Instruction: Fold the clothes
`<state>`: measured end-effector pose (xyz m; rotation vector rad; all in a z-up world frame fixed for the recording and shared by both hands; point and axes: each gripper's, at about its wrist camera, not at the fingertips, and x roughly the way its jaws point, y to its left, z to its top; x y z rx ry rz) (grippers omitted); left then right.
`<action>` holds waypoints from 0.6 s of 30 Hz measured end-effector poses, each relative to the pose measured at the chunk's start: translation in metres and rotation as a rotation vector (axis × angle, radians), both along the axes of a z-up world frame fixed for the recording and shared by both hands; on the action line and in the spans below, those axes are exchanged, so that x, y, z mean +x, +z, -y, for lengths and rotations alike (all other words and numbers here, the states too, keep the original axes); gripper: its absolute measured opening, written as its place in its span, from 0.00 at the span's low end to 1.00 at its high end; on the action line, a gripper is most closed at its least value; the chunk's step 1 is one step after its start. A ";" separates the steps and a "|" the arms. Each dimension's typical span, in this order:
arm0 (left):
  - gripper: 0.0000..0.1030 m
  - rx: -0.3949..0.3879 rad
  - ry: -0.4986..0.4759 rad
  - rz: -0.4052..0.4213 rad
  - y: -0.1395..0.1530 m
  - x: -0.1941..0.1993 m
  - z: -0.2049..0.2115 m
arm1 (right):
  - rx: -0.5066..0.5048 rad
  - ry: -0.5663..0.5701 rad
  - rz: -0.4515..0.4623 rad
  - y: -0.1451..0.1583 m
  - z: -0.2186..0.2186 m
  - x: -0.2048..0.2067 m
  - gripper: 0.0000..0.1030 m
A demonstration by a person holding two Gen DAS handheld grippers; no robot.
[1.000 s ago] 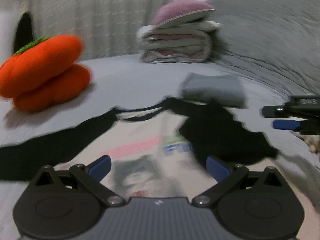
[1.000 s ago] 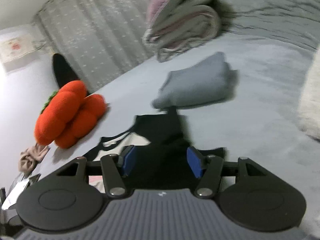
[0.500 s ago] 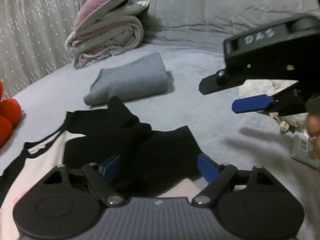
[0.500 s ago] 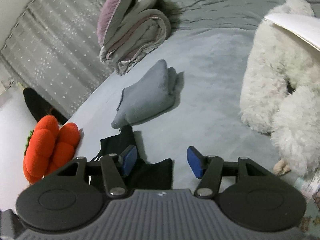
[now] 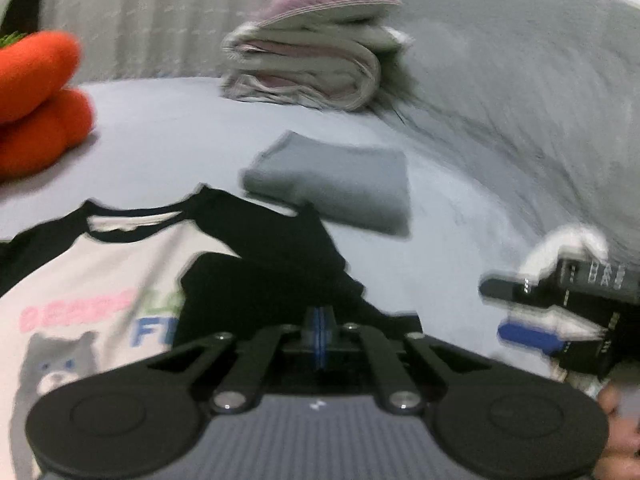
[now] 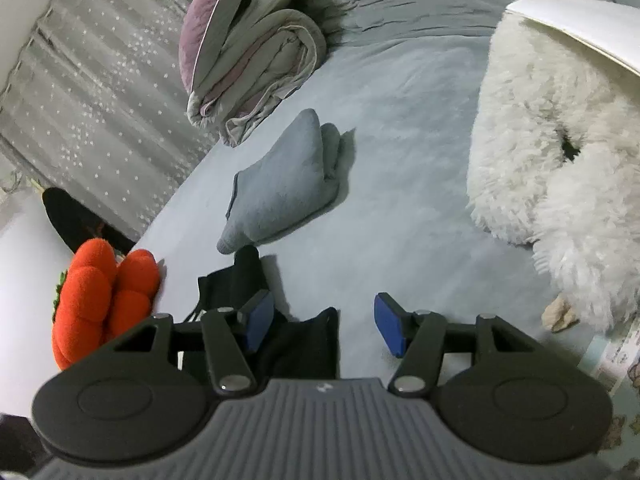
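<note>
A white T-shirt [image 5: 80,280] with black sleeves and a bear print lies flat on the grey bed. Its right black sleeve [image 5: 260,272] is folded in over the chest. My left gripper [image 5: 319,332] sits low over that sleeve with its blue pads pressed together on the black cloth. In the left wrist view my right gripper [image 5: 560,320] shows blurred at the right edge, beside the shirt. My right gripper [image 6: 324,324] is open; a corner of the black sleeve [image 6: 304,340] lies between its fingers, and the pads do not press on it.
A folded grey garment [image 6: 280,184] lies just beyond the shirt. Behind it is a stack of quilts with a purple cushion [image 6: 248,52]. An orange plush [image 6: 100,292] sits at the left and a large white fluffy toy [image 6: 560,140] at the right. A curtain hangs along the far side.
My left gripper went from wide open to shut on the black sleeve, and its view swung right, then back left. My right gripper shifted right, then held still, open as before.
</note>
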<state>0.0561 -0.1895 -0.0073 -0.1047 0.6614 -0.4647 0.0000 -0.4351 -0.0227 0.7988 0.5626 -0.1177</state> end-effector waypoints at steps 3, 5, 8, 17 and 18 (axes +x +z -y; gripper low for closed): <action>0.00 -0.060 0.069 -0.016 0.009 0.005 -0.032 | -0.015 0.012 -0.009 -0.001 -0.005 0.002 0.59; 0.00 -0.065 0.112 -0.007 0.012 0.006 -0.050 | -0.021 0.020 -0.016 -0.003 -0.009 0.005 0.59; 0.00 -0.058 0.149 -0.008 0.014 0.008 -0.071 | -0.012 0.036 -0.022 -0.005 -0.014 0.009 0.59; 0.37 0.052 0.003 0.052 0.011 -0.006 -0.043 | 0.026 0.052 -0.055 -0.012 -0.017 0.018 0.63; 0.42 0.057 -0.013 0.063 0.010 -0.007 -0.037 | 0.036 0.062 -0.063 -0.014 -0.018 0.019 0.63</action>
